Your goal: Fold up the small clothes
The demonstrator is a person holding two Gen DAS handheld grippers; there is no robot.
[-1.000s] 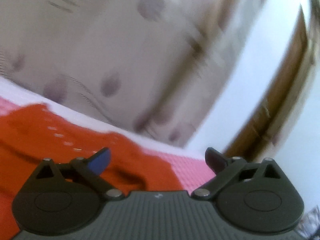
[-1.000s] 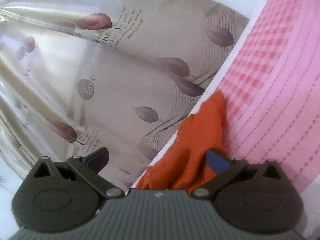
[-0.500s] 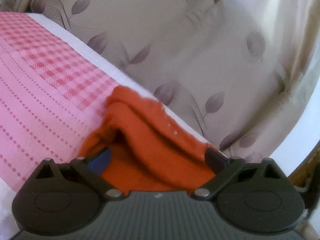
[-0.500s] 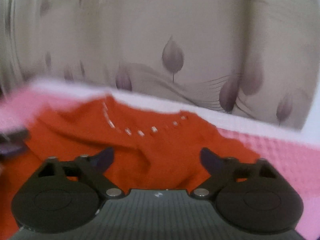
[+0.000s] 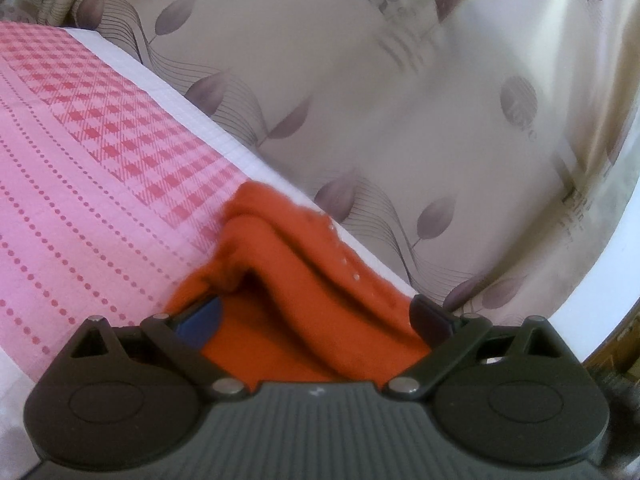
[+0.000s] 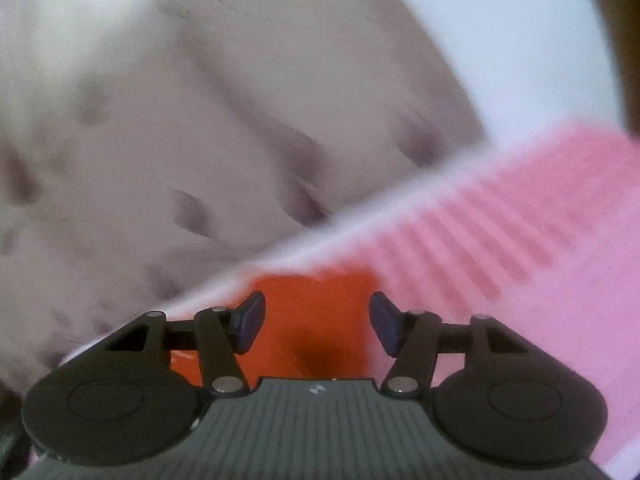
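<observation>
A small orange garment point(image 5: 304, 300) lies bunched in folds on the pink bedspread point(image 5: 80, 184) near its far edge, with a row of small white dots along one seam. My left gripper point(image 5: 316, 316) is open, its fingers spread either side of the garment's folds. In the right wrist view, which is blurred, the orange garment point(image 6: 316, 320) lies between the fingers of my right gripper point(image 6: 316, 320), which is open with a narrower gap and grips nothing.
A beige curtain point(image 5: 400, 100) with purple leaf prints hangs right behind the bed's white edge point(image 5: 192, 108). A white wall and brown wood frame point(image 5: 616, 332) show at the right. The pink bedspread point(image 6: 520, 248) stretches right in the right wrist view.
The left gripper has barely moved in the last half second, staying open over the garment. The right gripper has swung fast and its fingers have come closer together, with the garment now between them.
</observation>
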